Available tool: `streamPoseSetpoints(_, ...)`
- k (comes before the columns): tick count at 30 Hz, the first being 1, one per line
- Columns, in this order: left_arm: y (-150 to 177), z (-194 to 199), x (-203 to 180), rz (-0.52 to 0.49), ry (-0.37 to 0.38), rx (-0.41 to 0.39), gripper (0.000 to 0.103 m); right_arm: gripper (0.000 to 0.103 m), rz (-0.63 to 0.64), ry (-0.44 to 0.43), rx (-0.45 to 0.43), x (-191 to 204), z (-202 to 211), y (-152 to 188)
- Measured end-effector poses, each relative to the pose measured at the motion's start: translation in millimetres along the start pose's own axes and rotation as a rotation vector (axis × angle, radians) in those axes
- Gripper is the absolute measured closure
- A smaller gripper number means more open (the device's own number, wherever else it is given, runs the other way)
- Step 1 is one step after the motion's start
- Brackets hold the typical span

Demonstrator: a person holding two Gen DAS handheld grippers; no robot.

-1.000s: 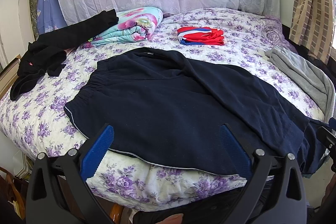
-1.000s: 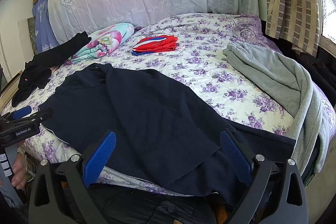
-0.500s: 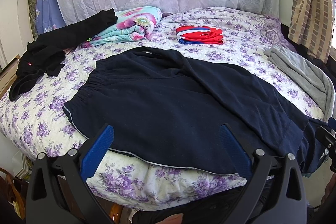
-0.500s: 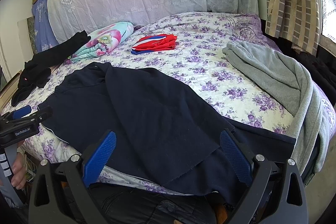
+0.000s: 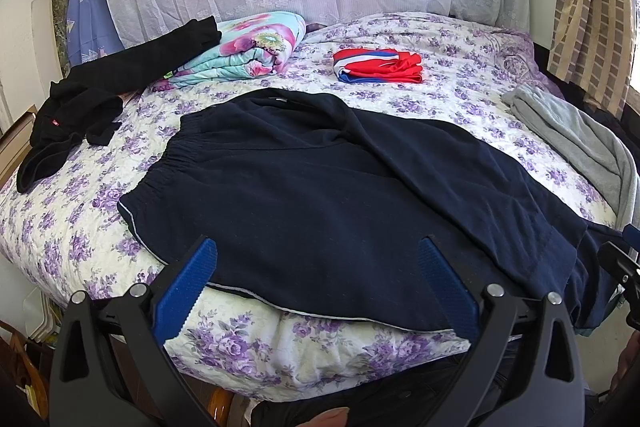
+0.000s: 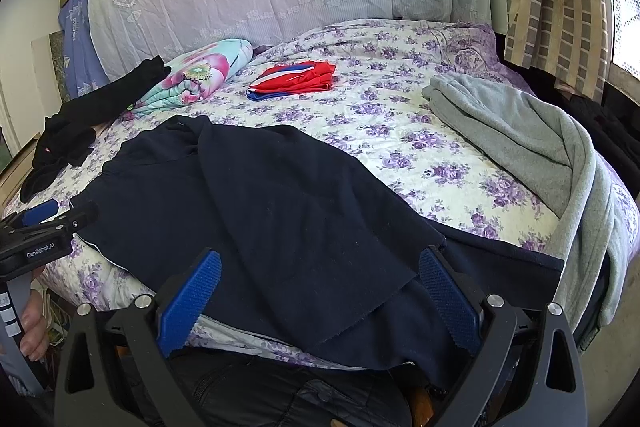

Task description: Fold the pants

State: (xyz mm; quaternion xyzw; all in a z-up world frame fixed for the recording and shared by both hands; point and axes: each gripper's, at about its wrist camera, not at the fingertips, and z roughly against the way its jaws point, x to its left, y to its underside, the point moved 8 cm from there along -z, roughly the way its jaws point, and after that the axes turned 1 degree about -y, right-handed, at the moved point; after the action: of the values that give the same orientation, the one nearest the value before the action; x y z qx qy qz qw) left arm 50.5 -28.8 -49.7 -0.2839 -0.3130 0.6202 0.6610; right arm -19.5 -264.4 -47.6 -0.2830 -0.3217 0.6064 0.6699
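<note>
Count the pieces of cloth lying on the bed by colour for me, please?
Navy: 1, the pants
Black: 1, the garment at the left edge
Grey: 1, the garment at the right edge
Red, white and blue: 1, the folded piece
Floral turquoise: 1, the folded quilt
Total: 5

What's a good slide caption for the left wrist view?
Open left claw poised over navy pants laid lengthwise on a floral bed.

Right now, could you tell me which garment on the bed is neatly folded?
The red garment; the navy pants, black clothes and grey garment lie loose.
</note>
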Motion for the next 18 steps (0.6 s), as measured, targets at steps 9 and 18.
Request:
streamPoseSetpoints(9, 0.2, 0.0, -1.8, 0.0, 0.001, 0.0, 0.004, 0.003, -0.002, 0.0, 0.007, 2.1, -0.4, -1.2)
streamPoseSetpoints(18, 0.1, 0.1, -2.8, 0.001, 0.001, 0.002, 0.004, 0.003, -0.003, 0.0, 0.01, 2.2, -0.2, 0.2)
